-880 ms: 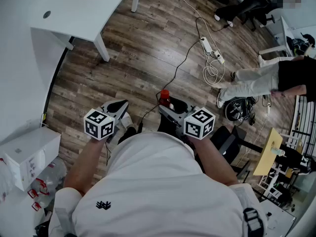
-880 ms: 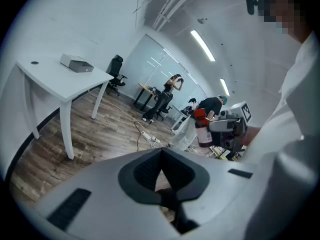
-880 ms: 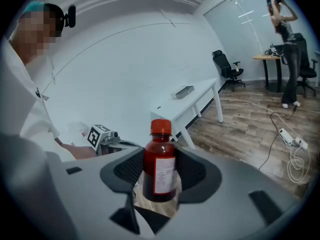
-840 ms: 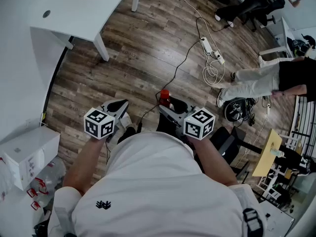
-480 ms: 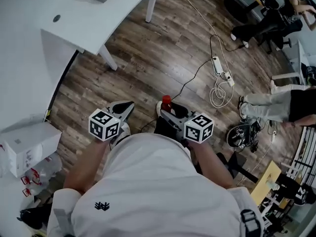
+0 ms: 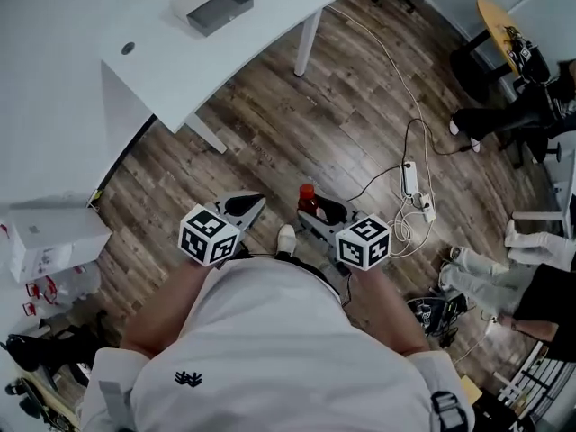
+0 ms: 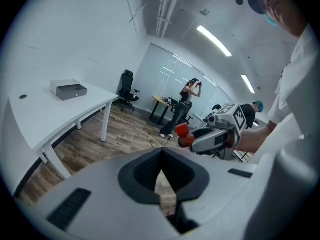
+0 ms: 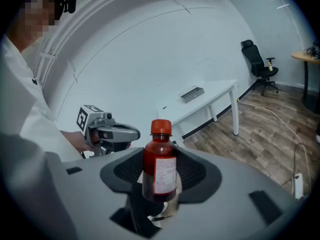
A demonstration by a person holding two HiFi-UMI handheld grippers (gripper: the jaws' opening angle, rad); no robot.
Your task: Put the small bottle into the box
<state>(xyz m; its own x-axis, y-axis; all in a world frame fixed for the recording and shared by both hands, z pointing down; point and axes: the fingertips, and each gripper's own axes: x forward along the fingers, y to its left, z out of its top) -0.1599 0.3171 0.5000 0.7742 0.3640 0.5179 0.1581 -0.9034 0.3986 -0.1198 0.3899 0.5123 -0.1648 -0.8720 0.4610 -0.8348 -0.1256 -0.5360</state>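
Observation:
A small bottle (image 8: 160, 164) of red liquid with a red cap and a white label stands upright between the jaws of my right gripper (image 8: 160, 179), which is shut on it. The head view shows the bottle (image 6: 308, 196) at the tip of that gripper (image 6: 312, 214), in front of my body over the wooden floor. My left gripper (image 6: 253, 203) is beside it at the same height, shut with nothing in it (image 7: 161, 156). The box (image 6: 212, 9), a shallow grey open tray, lies on the white table (image 6: 135, 25), far ahead of both grippers. It also shows in both gripper views (image 7: 68, 90) (image 8: 192, 93).
A power strip (image 6: 411, 180) and loose cables lie on the floor to the right. White cartons (image 6: 49, 234) sit at the left. Another person's legs (image 6: 504, 268) are at the far right, and office chairs (image 6: 531, 106) stand beyond. A standing person (image 7: 184, 104) is across the room.
The view has swung toward the table, so the table and grey box now show fully at the top. Both grippers keep their pose; the bottle stays in the right one.

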